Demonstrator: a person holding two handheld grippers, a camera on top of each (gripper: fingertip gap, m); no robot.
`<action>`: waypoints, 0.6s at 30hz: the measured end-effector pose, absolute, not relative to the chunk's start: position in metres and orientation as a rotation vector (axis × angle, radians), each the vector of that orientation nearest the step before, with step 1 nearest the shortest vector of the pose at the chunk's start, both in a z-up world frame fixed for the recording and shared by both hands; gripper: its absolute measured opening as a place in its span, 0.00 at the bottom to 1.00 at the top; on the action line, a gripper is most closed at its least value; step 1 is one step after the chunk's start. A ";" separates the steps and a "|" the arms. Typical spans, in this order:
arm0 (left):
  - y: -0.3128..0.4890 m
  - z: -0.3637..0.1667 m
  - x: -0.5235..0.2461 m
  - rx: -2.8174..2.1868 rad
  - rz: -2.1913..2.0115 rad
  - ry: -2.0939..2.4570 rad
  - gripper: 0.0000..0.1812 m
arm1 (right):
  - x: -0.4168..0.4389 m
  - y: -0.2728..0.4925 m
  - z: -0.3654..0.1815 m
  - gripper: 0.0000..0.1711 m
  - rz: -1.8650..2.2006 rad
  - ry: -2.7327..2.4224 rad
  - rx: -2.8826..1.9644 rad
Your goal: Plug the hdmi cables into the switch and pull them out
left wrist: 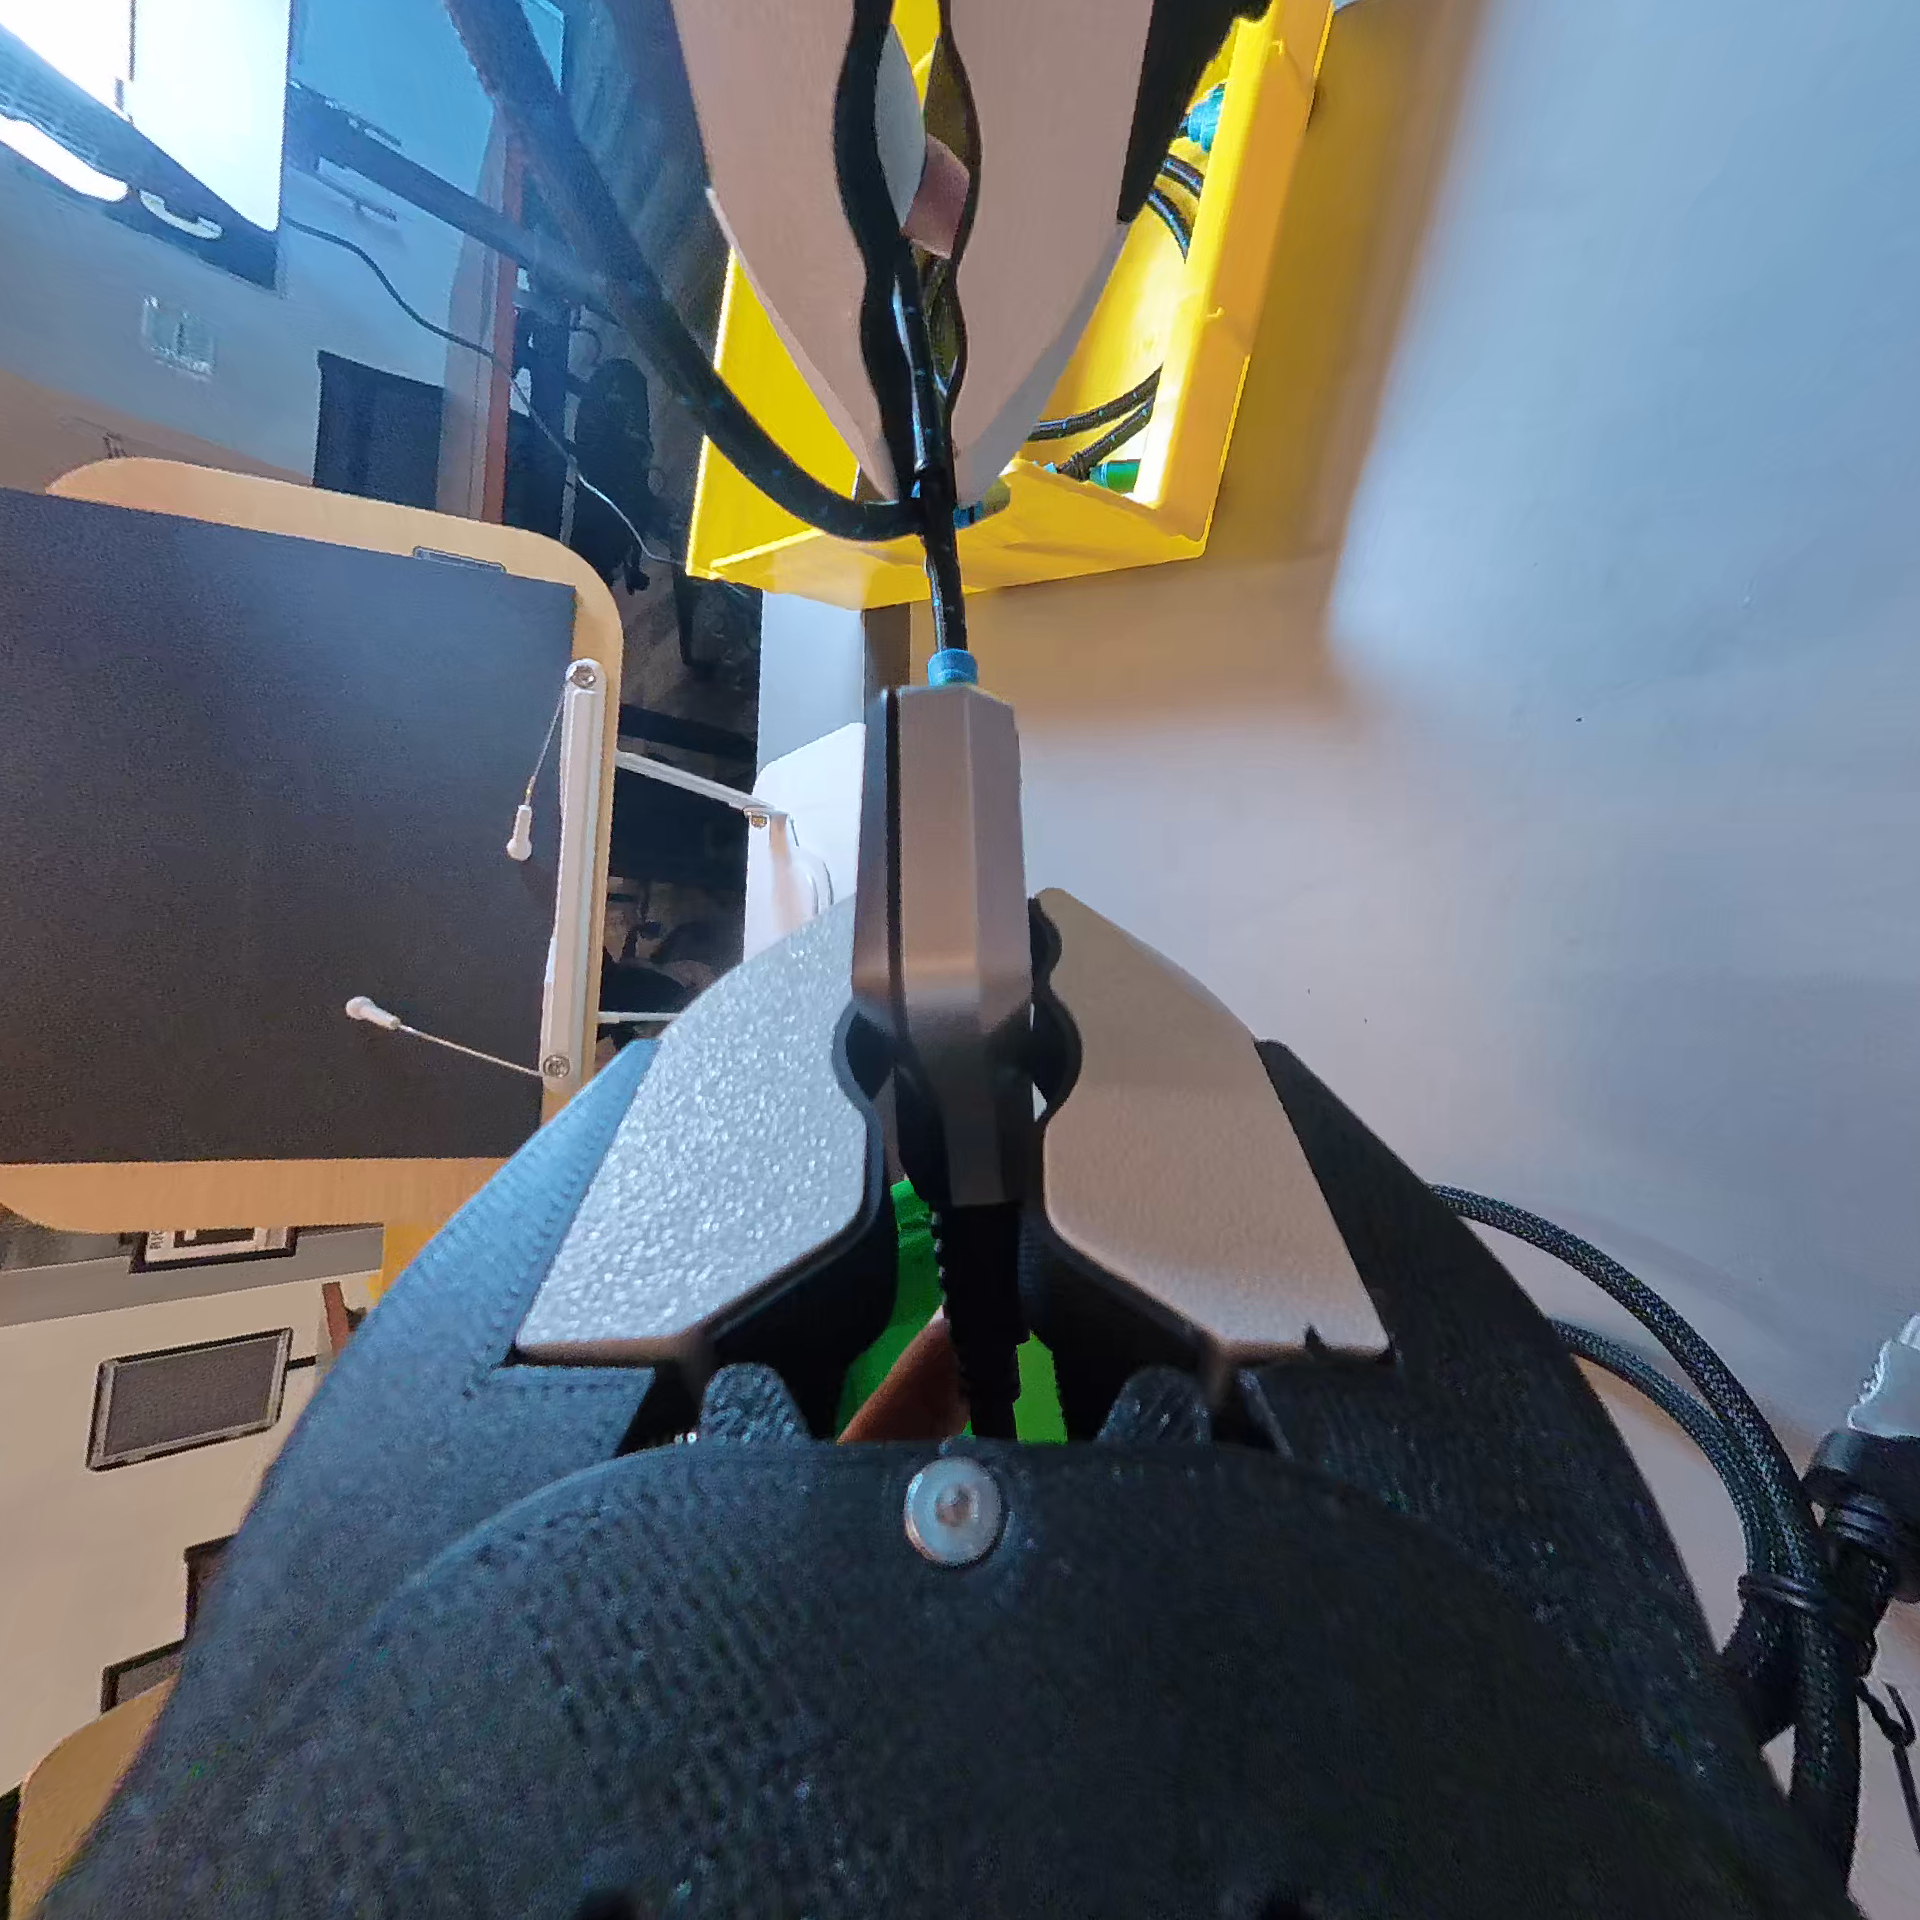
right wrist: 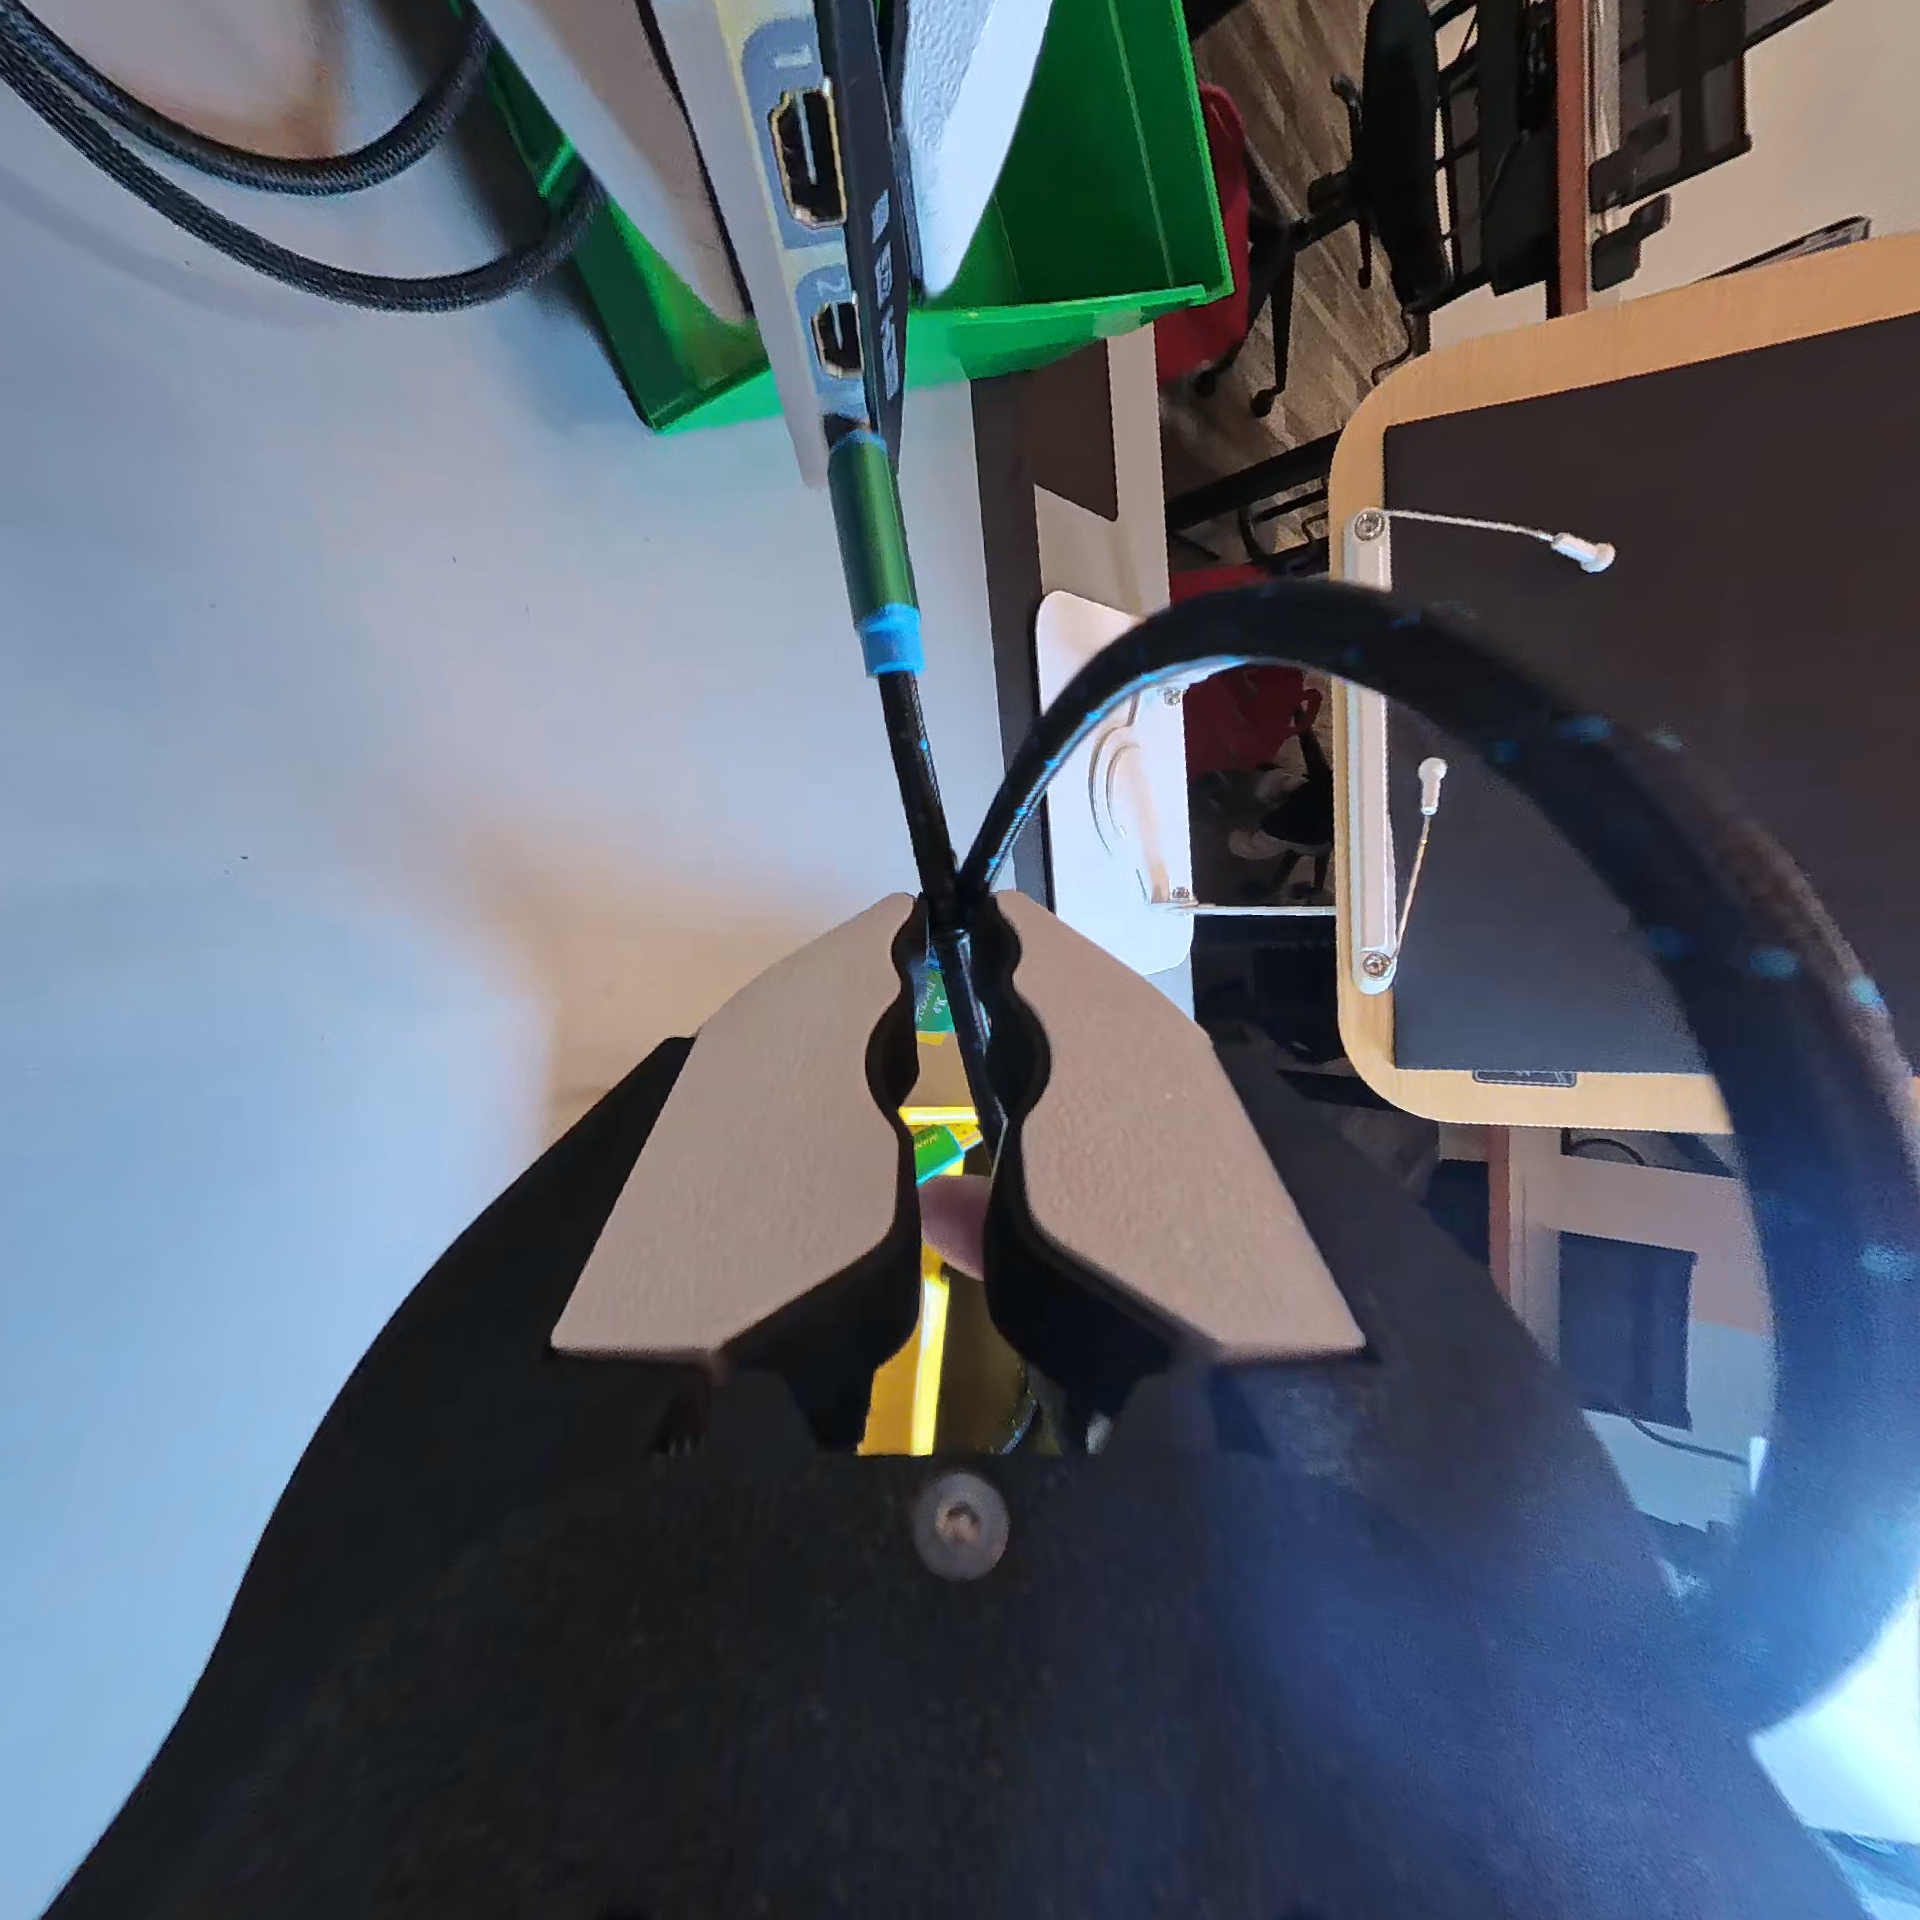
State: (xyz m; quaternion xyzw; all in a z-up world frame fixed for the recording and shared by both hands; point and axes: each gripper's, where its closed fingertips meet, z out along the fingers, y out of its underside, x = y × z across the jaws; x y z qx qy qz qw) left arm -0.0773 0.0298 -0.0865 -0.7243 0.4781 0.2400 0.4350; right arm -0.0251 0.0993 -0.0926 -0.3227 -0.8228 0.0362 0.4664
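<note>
The left gripper (left wrist: pixel 951 1029) has its two pebbled, pale-grey plates clamped on the switch (left wrist: pixel 940 935), a faceted box of brushed grey metal standing upright between them. A black braided cable (left wrist: pixel 945 592) with a blue collar leaves the switch at twelve o'clock and runs up into the right gripper (left wrist: pixel 909 343), seen there from the far side, whose smooth tan plates are pinched around it. Behind, at one o'clock, sits a glossy yellow plastic bin (left wrist: pixel 1132 520) holding more cables.

From the right wrist, the right gripper (right wrist: pixel 956 925) has its scalloped plates closed on the thin braided cable (right wrist: pixel 920 769) just at their tips. At twelve o'clock the cable ends in a ribbed green metal plug (right wrist: pixel 873 540) with blue bands, seated in the lowest socket of the switch (right wrist: pixel 805 270), whose pale face shows two open ports above. A green plastic bin (right wrist: pixel 1091 208) lies behind it. A thick loop of blue-flecked cable (right wrist: pixel 1558 675) arcs at three o'clock over the matte white tabletop (right wrist: pixel 312 727).
</note>
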 end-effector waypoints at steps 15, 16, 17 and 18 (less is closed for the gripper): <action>0.017 -0.078 -0.096 -1.848 0.572 1.121 0.13 | -0.015 0.098 -0.075 0.06 0.318 -1.962 -0.811; 0.016 -0.078 -0.097 -1.847 0.558 1.115 0.13 | -0.012 0.095 -0.073 0.07 0.356 -1.969 -0.818; 0.016 -0.077 -0.095 -1.841 0.535 1.111 0.13 | -0.011 0.092 -0.070 0.07 0.377 -1.967 -0.811; 0.017 -0.077 -0.094 -1.838 0.520 1.108 0.13 | -0.010 0.089 -0.069 0.07 0.385 -1.969 -0.797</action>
